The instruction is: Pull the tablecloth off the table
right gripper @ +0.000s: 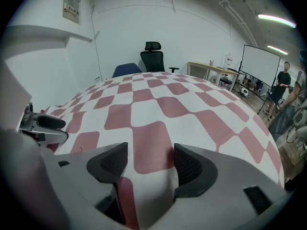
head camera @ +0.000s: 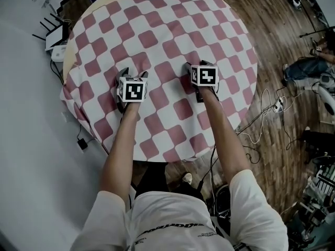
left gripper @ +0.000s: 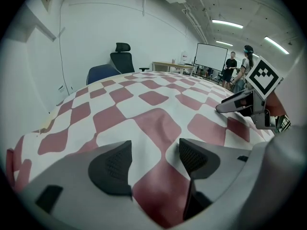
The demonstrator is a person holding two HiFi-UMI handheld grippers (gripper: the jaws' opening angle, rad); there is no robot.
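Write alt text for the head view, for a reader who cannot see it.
From above: a person holds left tongs and right tongs side by side on a red-and-white checked tablecloth covering a round table.

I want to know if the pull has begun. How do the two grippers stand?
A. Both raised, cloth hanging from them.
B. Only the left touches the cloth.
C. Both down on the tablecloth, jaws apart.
C: the left gripper and the right gripper each show jaws apart, with the tablecloth lying spread beneath and between them.
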